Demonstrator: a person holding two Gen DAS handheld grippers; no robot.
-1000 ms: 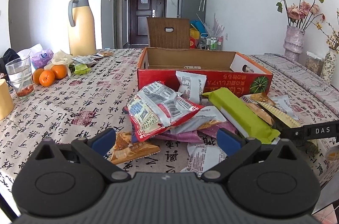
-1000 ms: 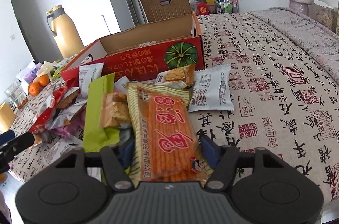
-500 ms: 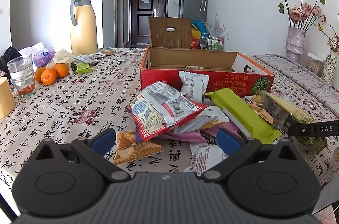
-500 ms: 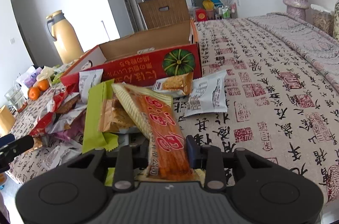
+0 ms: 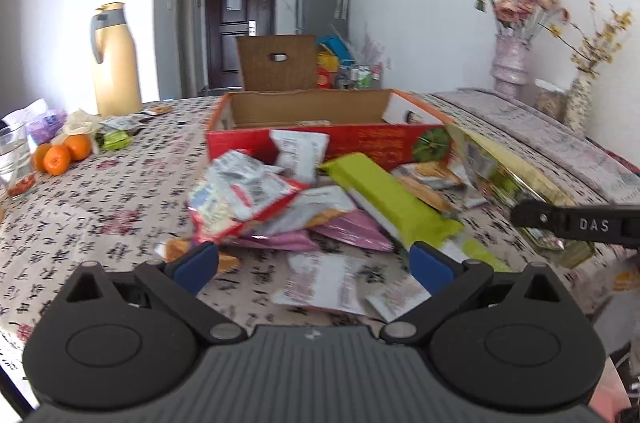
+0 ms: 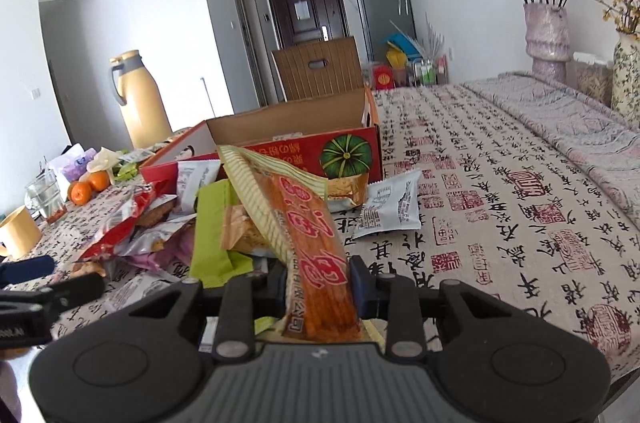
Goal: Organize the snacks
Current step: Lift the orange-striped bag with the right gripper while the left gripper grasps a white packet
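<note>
I have the long orange snack stick packet (image 6: 308, 243) pinched in my right gripper (image 6: 320, 287); its jaws have just been closing and now squeeze the packet near its lower end, so the top leans up and away toward the red cardboard box (image 6: 280, 147). My left gripper (image 5: 314, 263) hangs with its jaws wide apart and nothing in them, above the pile of snack packets (image 5: 280, 199) on the bench (image 6: 500, 183).

I think the job now is to carry this packet over the near wall of the box and lay it flat inside. To do it well I should lift it high enough that the floppy top does not catch the box edge; go slowly, since the grip is only on one end and the packet could swing or slip; and let go only when it lies low in the box.

The box is open on top; I see one small flat thing inside, too small to name. The rest of it looks bare.
</note>
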